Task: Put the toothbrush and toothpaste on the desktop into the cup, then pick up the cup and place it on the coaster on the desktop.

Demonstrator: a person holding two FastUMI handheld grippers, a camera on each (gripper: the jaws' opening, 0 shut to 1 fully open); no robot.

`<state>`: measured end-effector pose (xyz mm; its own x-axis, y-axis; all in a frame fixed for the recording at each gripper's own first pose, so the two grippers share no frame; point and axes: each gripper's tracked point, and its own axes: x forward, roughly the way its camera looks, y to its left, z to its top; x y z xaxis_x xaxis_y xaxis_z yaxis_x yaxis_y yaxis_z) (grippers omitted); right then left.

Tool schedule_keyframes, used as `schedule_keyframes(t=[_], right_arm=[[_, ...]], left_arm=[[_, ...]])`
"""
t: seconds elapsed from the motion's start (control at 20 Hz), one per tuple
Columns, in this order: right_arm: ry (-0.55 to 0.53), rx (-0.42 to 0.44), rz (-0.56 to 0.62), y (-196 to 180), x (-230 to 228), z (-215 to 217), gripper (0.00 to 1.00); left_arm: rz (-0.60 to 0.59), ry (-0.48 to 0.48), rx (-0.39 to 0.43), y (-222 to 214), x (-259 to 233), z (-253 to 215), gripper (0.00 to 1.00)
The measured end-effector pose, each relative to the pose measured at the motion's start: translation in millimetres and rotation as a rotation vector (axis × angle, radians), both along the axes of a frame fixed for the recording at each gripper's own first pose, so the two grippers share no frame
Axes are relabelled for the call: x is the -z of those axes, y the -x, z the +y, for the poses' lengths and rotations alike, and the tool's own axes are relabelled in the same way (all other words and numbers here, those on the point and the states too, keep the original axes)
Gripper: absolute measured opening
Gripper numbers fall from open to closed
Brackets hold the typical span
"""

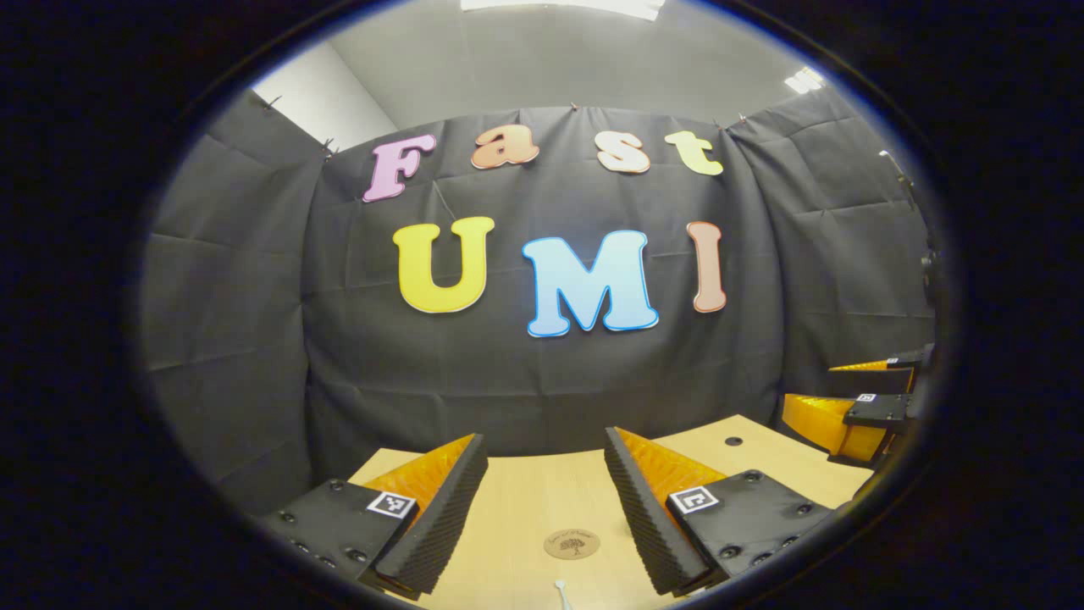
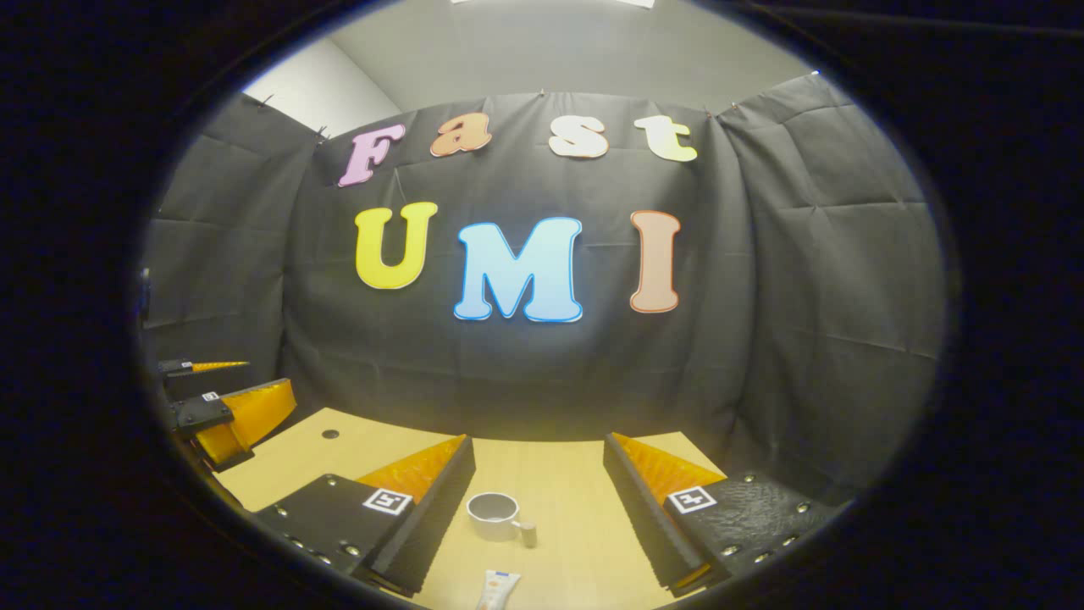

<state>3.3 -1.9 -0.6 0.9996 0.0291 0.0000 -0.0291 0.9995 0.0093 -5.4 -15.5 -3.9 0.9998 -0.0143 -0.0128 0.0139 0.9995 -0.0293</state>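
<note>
In the left gripper view my left gripper (image 1: 542, 508) hangs open above the wooden desktop (image 1: 525, 500). Between its fingers and below lies a round brown coaster (image 1: 572, 543). The white tip of the toothbrush (image 1: 561, 590) peeks in at the bottom edge. My right gripper (image 1: 864, 407) shows at the far right. In the right gripper view my right gripper (image 2: 538, 508) is open over a grey-white cup (image 2: 495, 516) standing upright with its handle to the right. The toothpaste tube (image 2: 497, 589) lies just below the cup. The left gripper (image 2: 224, 407) shows at the far left, open.
Black cloth walls close in the desktop at the back and on both sides. A small dark hole (image 2: 330, 434) sits in the desktop (image 2: 559, 483) near the back; the same hole (image 1: 733, 441) shows in the left gripper view.
</note>
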Motion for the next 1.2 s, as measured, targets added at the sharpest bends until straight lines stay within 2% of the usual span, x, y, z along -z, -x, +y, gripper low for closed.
schedule_keyframes(t=[0.45,0.9,1.2], right_arm=[[-0.002,-0.017,0.122,-6.3,34.3,-1.6,0.94],[-0.018,-0.09,0.434,-6.4,130.8,21.5,0.94],[-0.03,-0.116,0.594,-3.5,183.7,38.0,0.94]], left_arm=[[0.125,0.019,0.01,-6.1,50.2,-2.7,0.94],[0.363,0.015,0.062,1.1,151.0,-13.8,0.92],[0.55,0.022,0.098,13.1,225.1,-21.2,0.94]])
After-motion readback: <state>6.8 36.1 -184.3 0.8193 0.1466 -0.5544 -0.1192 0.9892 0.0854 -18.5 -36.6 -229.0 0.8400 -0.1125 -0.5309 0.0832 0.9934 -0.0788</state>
